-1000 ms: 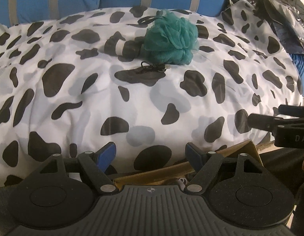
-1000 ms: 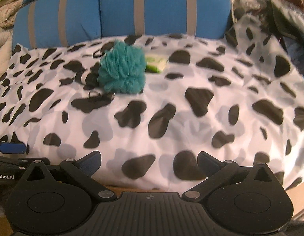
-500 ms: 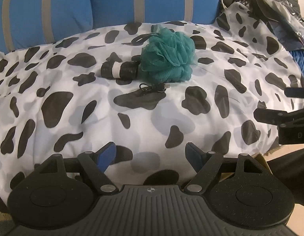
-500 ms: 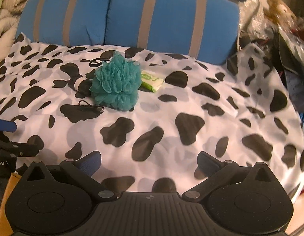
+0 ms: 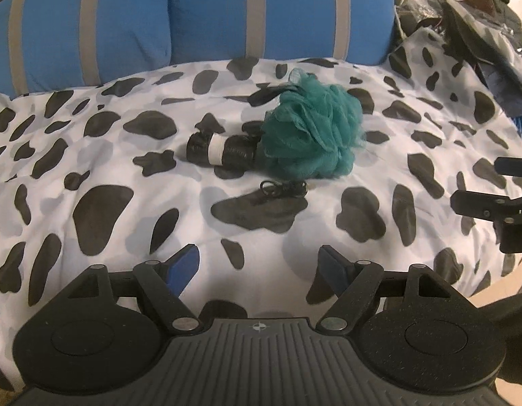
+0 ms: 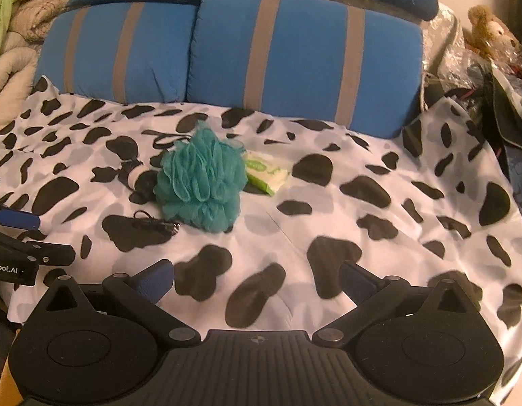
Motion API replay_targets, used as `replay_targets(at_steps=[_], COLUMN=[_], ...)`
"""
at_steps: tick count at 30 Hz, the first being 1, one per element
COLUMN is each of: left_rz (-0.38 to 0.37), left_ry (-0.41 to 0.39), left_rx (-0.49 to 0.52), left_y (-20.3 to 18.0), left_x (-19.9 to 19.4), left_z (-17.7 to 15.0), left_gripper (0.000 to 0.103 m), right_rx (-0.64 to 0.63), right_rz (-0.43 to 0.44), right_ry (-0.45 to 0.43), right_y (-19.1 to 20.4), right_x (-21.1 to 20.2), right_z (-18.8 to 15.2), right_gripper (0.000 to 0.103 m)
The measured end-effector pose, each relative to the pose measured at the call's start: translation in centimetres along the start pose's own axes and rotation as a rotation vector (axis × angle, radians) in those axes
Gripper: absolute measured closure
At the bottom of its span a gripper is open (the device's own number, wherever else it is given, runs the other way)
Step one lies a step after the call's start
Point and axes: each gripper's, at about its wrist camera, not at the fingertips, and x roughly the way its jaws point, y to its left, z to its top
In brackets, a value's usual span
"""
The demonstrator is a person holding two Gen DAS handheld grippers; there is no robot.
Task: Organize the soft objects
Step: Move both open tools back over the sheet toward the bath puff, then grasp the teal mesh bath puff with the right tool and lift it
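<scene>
A teal mesh bath pouf (image 5: 313, 133) (image 6: 202, 177) lies on a cow-print blanket (image 5: 109, 169) (image 6: 379, 220). A black roll with a white band (image 5: 220, 147) (image 6: 136, 177) touches its left side. A small black hair tie (image 5: 283, 187) (image 6: 154, 221) lies in front of it. A green and white packet (image 6: 266, 171) lies to its right. My left gripper (image 5: 259, 265) is open and empty, well short of the pouf. My right gripper (image 6: 257, 279) is open and empty, also short of it.
Two blue cushions with grey stripes (image 5: 193, 17) (image 6: 294, 54) stand behind the blanket. Folded bedding (image 6: 14, 34) is piled at the left. Dark bags and plastic clutter (image 5: 464, 17) and a plush toy (image 6: 491, 30) sit at the right.
Both grippers have risen and pulled back, so more of the blanket and cushions shows. The objects on the blanket have not moved. Both grippers stay open.
</scene>
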Motion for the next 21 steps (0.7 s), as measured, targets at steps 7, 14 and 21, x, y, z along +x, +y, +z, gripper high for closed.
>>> replay_targets(at_steps=[7, 14, 21], left_rz=[-0.017, -0.002, -0.011], left_ry=[-0.028, -0.025, -0.017], left_rx=[0.012, 0.001, -0.021], left_y=[0.3, 1.1, 1.8], left_x=[0.3, 1.4, 2.6], left_z=[0.5, 1.7, 3.0], left_gripper=[0.026, 0.026, 0.026], right_rx=[-0.006, -0.005, -0.026], right_rz=[0.053, 0.078, 0.094], right_ry=[-0.003, 0.002, 0.003], right_y=[0.0, -0.2, 0.2], right_x=[1.2, 2.7, 4.2], right_z=[1.0, 2.2, 3.1], right_gripper=[0.0, 0.0, 0.0])
